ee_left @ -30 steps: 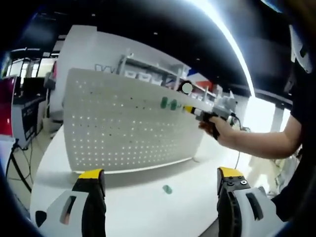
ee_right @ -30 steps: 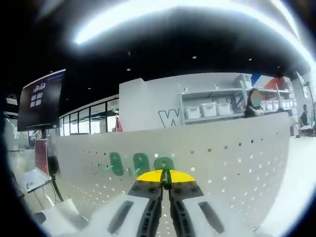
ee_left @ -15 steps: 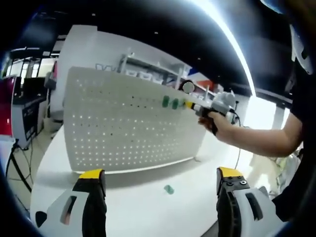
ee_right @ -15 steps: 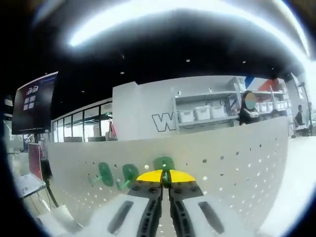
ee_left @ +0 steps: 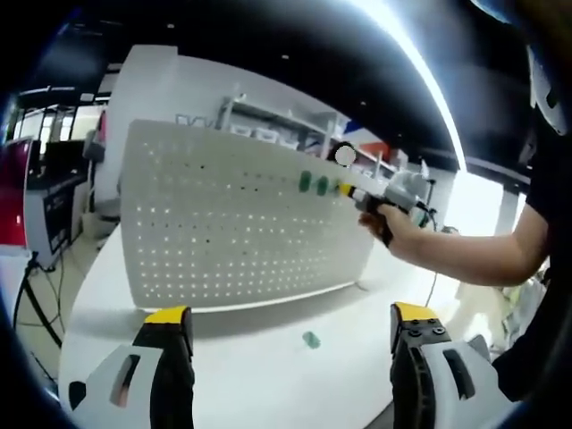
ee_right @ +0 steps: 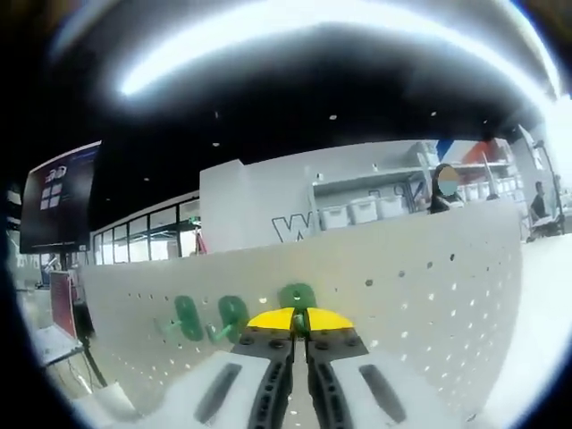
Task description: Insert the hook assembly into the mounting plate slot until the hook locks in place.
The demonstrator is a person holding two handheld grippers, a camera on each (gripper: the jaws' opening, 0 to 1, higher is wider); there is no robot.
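Observation:
The white pegboard stands upright on the white table. Two green hooks hang in its top rows, and in the right gripper view they sit left of my jaws. My right gripper is shut on a third green hook, pressed against the pegboard near its top edge. In the left gripper view that right gripper is at the board's upper right, held by a hand. My left gripper hangs open and holds nothing, low over the table.
A loose green hook lies on the table in front of the board. The person's arm reaches in from the right. Shelves with bins and a dark screen stand behind the board.
My right gripper has slid a little to the right along the board's top rows with the hook, away from the two hung hooks. The left gripper has hardly moved.

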